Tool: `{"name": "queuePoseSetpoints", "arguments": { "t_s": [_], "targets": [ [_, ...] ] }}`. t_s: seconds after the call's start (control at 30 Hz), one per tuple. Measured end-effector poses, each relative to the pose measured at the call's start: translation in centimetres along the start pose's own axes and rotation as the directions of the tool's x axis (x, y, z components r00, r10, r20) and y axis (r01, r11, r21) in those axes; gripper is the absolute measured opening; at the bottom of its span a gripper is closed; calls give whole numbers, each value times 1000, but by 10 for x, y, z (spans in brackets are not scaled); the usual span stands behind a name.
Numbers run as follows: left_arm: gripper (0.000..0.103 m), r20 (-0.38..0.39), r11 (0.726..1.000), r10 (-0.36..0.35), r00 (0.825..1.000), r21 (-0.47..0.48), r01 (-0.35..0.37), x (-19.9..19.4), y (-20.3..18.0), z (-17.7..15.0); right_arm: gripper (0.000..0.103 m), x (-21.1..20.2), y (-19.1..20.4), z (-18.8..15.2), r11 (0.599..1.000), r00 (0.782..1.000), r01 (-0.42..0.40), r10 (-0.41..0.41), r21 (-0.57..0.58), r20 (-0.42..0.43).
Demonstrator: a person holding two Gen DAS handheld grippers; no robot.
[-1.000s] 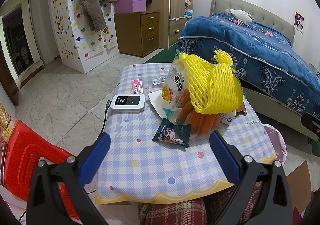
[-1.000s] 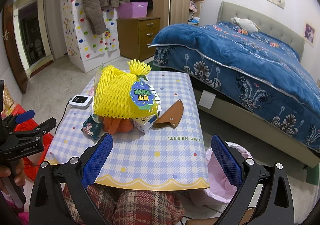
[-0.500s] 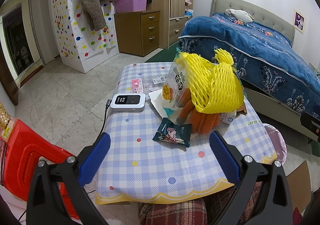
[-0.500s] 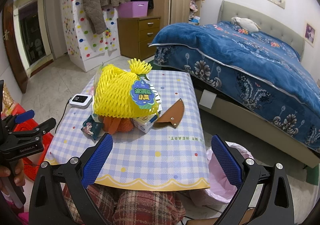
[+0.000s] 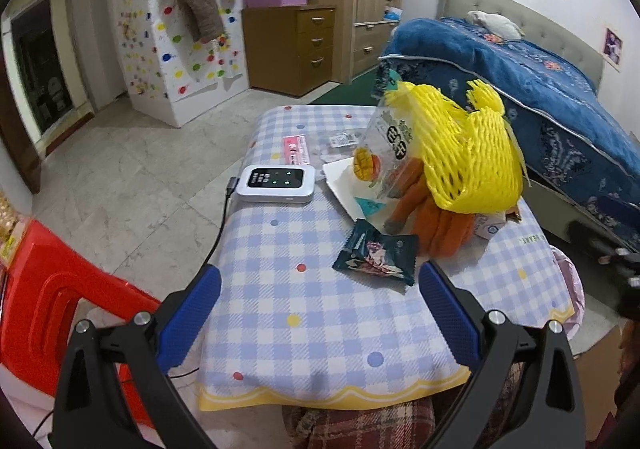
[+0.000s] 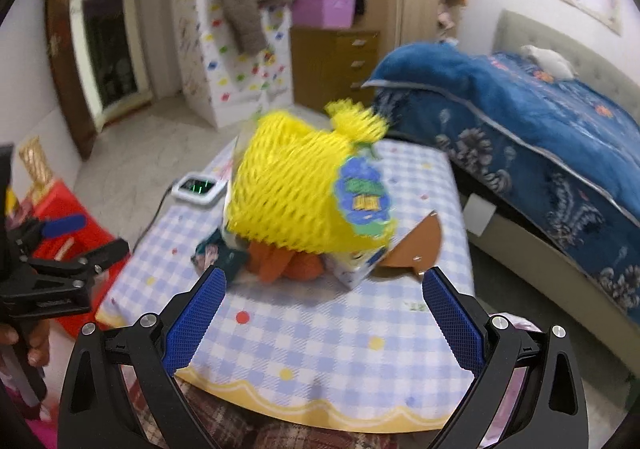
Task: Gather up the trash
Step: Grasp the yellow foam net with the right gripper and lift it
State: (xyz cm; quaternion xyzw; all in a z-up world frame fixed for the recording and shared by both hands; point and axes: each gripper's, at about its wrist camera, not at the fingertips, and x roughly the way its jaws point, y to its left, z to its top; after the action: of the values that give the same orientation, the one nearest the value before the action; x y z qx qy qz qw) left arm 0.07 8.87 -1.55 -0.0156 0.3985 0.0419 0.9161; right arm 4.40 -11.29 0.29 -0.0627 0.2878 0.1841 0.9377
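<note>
Approach step — both tongs, left and right, released and empty; next, grasp the yellow net.

Near strip of checked tablecloth is bare, free approach from 6 o'clock. At 12–1, yellow foam net pile blocks centre. Dark snack wrapper lies just before it; white device w/ cable at 11.
</note>
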Motion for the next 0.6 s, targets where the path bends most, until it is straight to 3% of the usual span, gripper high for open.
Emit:
{"name": "queuePoseSetpoints", "arguments": {
  "t_s": [0.1,0.17,0.3,0.6],
  "targets": [
    [96,21,1000,14,1000,14,-14,1,3,1,98,21,14,1,996,994,46,-54,-75,-98],
    [96,27,1000,15,1000,9,-15,3,4,4,97,24,16,4,999,991,24,-30,-43,-131],
    [96,42,1000,3,999,18,-3,8,7,10,94,46,15,13,994,987,43,-57,-96,-151],
    [96,38,999,-11,999,30,10,24,7,18,92,86,8,40,998,984,1,-13,-65,-178]
  ]
}}
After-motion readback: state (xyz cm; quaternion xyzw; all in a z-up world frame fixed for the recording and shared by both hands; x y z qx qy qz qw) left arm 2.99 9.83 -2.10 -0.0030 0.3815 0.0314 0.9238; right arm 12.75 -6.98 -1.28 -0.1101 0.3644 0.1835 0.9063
